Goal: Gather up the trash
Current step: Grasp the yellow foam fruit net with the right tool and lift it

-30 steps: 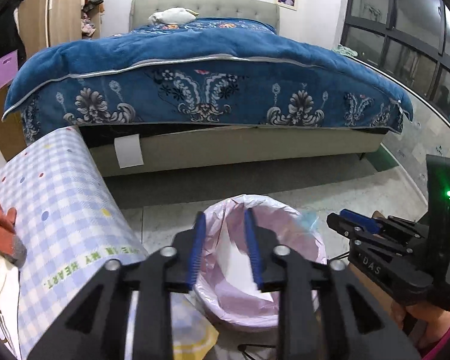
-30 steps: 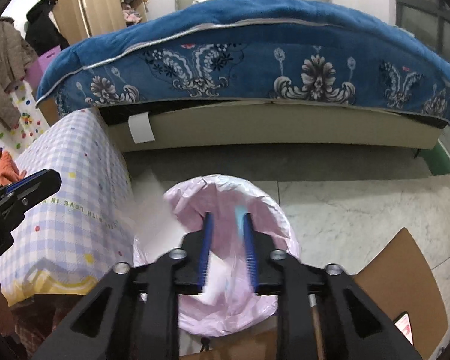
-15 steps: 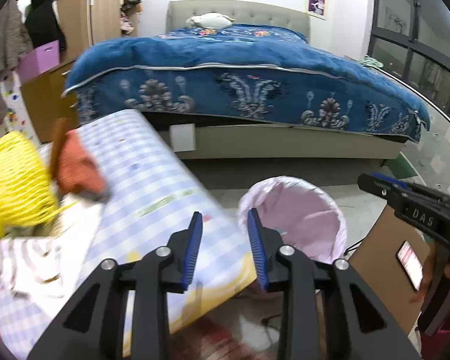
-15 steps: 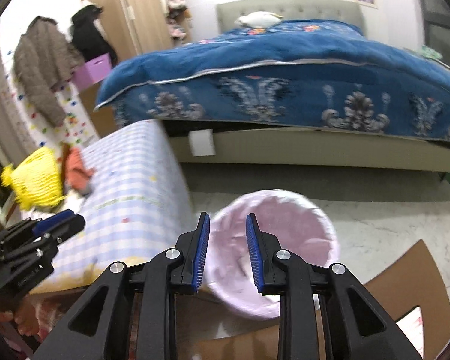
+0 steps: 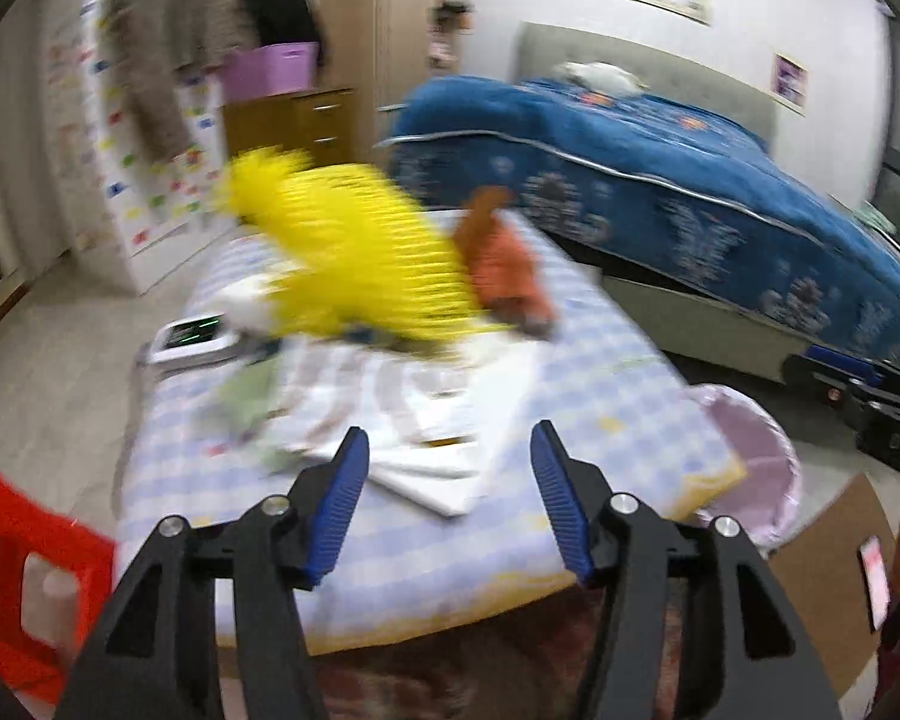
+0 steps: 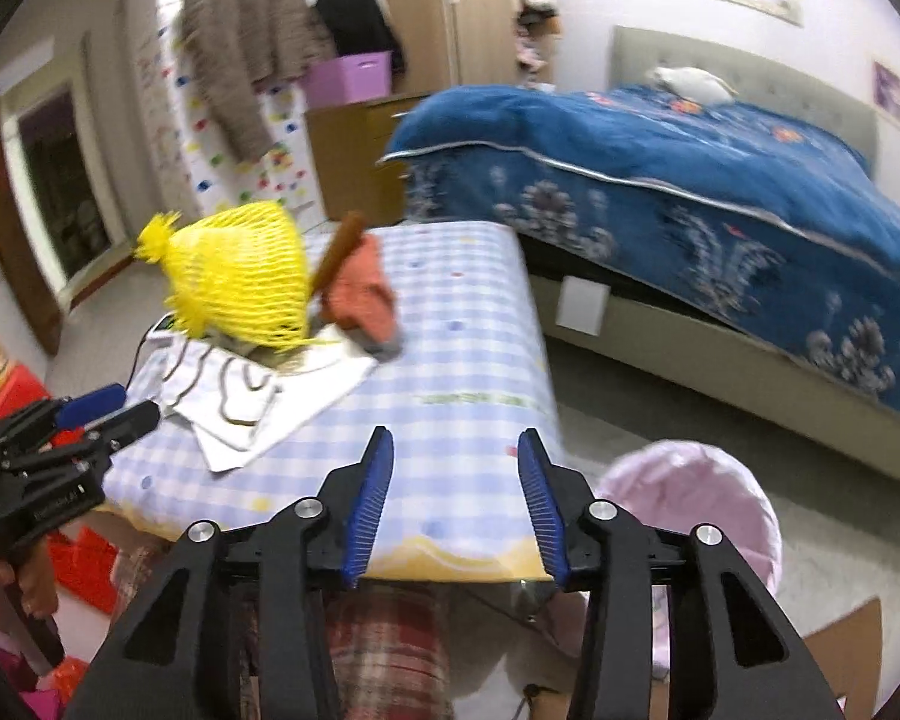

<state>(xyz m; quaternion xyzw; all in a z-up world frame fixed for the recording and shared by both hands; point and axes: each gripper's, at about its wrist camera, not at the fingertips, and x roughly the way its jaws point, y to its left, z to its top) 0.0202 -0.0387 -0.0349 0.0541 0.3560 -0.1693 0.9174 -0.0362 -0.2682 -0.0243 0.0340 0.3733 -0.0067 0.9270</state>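
both the left gripper [image 5: 447, 495] and right gripper [image 6: 453, 501] hang empty over the worktop's [image 6: 468, 360] near edge, fingers opening, likely to take the paper scraps [image 6: 270, 399] mid-worktop, with the pink-lined bin [image 6: 708, 498] kept handy on the floor beside its right corner.

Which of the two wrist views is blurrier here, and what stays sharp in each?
Left wrist view: heavy motion smear on the yellow net bag and papers; only the left tool is crisp. Right wrist view: milder blur, net bag readable, right tool sharp. Both show fisheye bending at the edges.
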